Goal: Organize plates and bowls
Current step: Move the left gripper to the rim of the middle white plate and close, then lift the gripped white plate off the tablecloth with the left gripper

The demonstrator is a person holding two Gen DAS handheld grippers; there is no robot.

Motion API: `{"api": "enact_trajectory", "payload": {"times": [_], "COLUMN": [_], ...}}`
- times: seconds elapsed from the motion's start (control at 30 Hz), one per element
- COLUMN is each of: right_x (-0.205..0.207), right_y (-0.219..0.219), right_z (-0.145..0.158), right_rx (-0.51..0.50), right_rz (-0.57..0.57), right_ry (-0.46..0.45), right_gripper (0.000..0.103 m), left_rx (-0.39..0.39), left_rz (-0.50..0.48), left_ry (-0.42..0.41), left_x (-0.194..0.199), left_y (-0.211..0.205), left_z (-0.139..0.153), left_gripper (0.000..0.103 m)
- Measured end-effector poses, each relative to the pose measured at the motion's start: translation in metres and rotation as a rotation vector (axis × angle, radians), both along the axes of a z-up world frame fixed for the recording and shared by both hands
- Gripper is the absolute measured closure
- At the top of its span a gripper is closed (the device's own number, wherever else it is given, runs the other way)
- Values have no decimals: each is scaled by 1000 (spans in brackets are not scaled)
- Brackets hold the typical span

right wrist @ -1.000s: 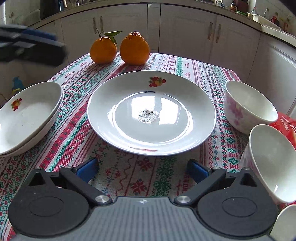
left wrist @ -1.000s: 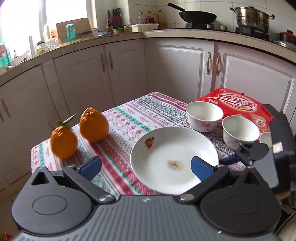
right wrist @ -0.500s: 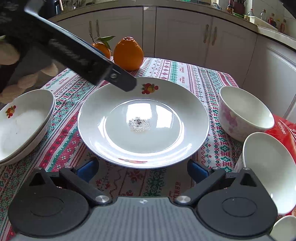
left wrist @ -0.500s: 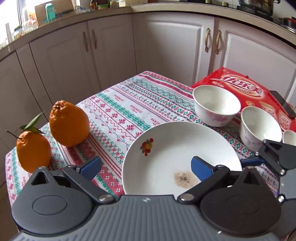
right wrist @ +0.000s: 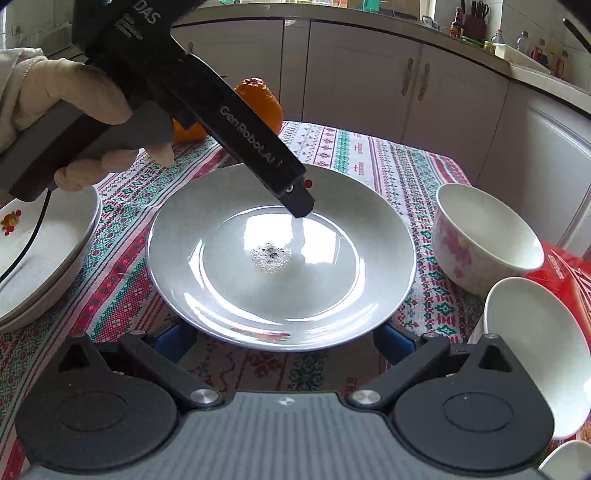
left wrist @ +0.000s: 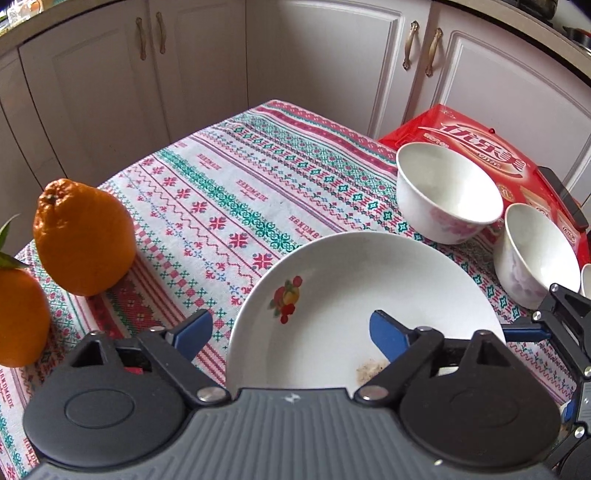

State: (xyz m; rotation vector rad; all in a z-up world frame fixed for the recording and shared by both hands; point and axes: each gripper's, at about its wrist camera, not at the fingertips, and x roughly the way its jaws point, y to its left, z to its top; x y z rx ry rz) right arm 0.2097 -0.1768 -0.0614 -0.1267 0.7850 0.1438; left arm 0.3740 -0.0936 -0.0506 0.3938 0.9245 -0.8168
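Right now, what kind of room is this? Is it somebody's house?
Most likely a home kitchen. White cabinet doors run under a countertop that carries bottles and a knife block. In front is a small table with a patterned tablecloth, set with a plate, bowls and oranges.

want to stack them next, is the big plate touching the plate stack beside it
Apart. The right wrist view shows a strip of tablecloth between the plate and the stack.
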Motion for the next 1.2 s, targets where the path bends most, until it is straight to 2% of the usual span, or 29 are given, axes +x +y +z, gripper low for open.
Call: {"api": "enact_trajectory", "payload": {"times": [0.23, 0.53, 1.2], "right_x": [3, 4, -4], "right_y": [-2, -5, -2], "right_z": [-3, -7, 4], "right_rx": [19, 52, 56], "right_rz": [8, 23, 67], "right_ry": [4, -5, 10], "right_gripper": [4, 4, 5], "left_rx": [26, 33, 39], "left_rz": [-35, -79, -83], "left_ry": [42, 78, 64], "left_x": [8, 16, -3], "left_y": [-7, -13, 0], "left_z": [-8, -10, 0], "left_gripper": [27, 31, 32]}}
